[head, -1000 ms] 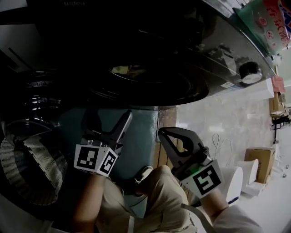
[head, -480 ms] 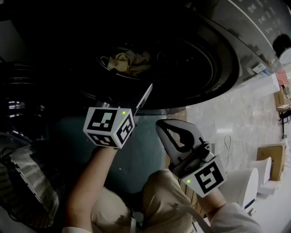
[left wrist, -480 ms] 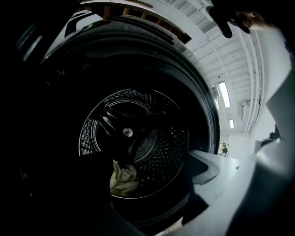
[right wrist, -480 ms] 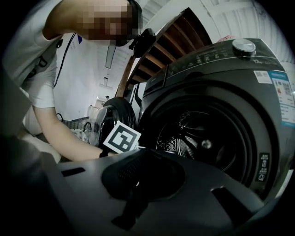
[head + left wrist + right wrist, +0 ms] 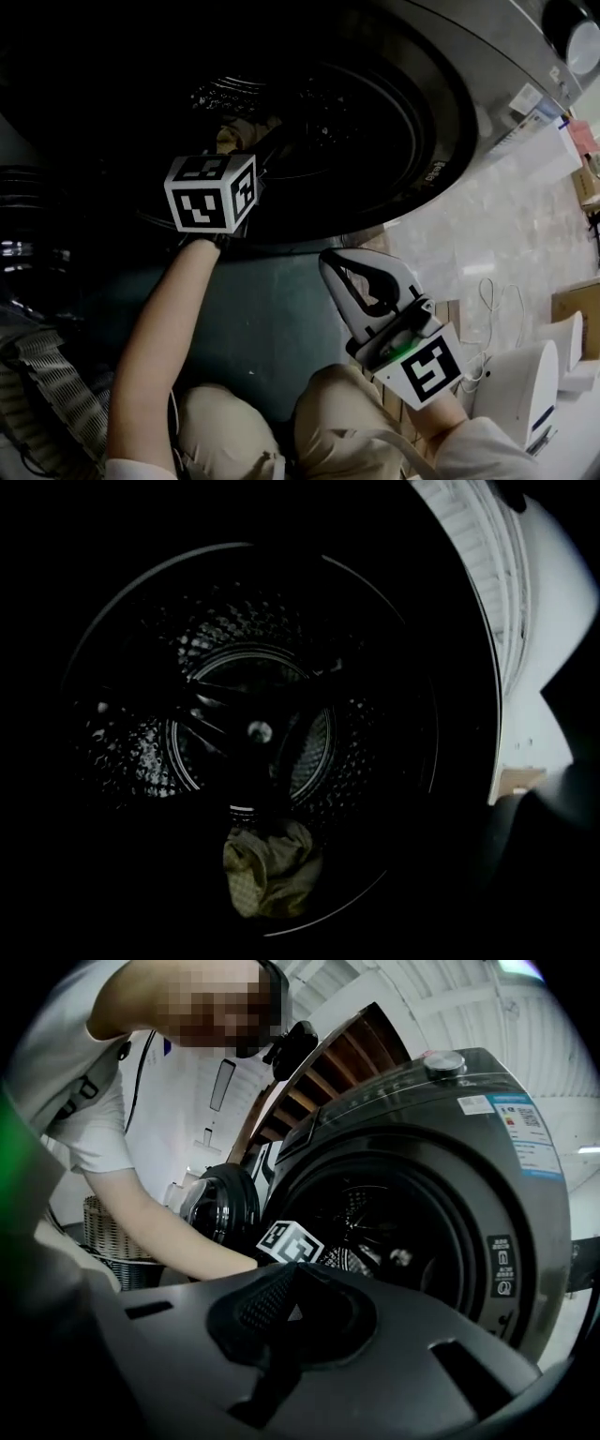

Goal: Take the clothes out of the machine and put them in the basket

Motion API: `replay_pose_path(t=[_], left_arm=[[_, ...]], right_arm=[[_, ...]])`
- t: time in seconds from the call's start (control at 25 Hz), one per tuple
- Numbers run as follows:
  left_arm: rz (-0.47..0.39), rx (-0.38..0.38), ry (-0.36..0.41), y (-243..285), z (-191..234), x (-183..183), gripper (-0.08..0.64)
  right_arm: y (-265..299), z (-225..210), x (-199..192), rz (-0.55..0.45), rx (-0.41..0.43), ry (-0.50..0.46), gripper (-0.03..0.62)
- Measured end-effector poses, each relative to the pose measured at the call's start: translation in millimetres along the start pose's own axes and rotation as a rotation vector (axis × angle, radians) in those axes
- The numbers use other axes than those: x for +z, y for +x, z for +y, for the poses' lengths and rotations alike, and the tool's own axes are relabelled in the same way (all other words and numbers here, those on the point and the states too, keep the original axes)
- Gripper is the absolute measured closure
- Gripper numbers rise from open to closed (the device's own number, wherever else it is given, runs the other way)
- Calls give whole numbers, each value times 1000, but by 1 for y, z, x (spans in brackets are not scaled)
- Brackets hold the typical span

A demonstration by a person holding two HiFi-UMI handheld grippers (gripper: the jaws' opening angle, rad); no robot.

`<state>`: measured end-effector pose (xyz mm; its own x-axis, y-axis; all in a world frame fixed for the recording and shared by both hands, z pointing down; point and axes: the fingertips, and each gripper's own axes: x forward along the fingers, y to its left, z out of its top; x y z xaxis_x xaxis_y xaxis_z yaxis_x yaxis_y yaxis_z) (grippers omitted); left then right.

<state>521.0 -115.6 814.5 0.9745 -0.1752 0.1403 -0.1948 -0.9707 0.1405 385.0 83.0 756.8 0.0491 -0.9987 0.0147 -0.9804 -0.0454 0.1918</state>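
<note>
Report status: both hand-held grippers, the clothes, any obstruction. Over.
Left hand-held gripper at drum mouth, jaws too dark to read. Right hand-held gripper shut, empty, outside. Yellowish cloth low in drum, ahead. Nothing seen blocking.

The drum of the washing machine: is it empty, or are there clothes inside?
Not empty. One crumpled yellowish garment lies at the bottom of the drum, clear in the left gripper view.

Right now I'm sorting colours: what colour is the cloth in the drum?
Yellowish beige cloth; left gripper view.
</note>
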Motion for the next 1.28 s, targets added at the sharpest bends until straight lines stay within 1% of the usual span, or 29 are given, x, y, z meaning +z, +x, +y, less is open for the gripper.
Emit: replay_pose_path(t=[0.04,0.08,0.24,0.36,0.48,0.56,0.6,0.64,0.76,0.8,0.88,1.0,1.16,1.28], left_arm=[[40,-6,41,9,-1,-5,101],[77,-10,65,18,-1,-10,101],[187,-2,110,48,12,-26,101],[243,20,116,65,32,-33,101],[328,40,157,77,50,-41,101],[410,21,148,84,53,-52,101],[460,-1,139,88,51,-59,101],[511,-24,150,92,49,-67,101],[647,-55,270,102,50,-87,102],[683,-57,294,104,51,-94,102],[749,-56,325,107,55,-108,103],[821,-49,364,110,62,-127,107],[897,-56,403,117,64,-141,155],[957,-63,455,118,61,-152,212]], right_arm=[[-4,-3,-1,2,-3,2,580],[-7,-6,-3,6,-5,3,580],[-14,-17,-8,5,-8,5,580],[-19,-22,-13,7,-16,-1,580],[-25,-29,-21,16,-30,3,580],[-29,-33,-25,22,-44,8,580],[-31,-36,-26,24,-50,8,580],[-32,-38,-28,25,-57,8,580],[-37,-43,-31,31,-79,6,580],[-39,-45,-32,34,-88,7,580],[-43,-47,-34,42,-105,9,580],[-50,-50,-38,52,-126,13,580],[-55,-53,-43,68,-142,18,580],[-60,-51,-45,88,-140,9,580]])
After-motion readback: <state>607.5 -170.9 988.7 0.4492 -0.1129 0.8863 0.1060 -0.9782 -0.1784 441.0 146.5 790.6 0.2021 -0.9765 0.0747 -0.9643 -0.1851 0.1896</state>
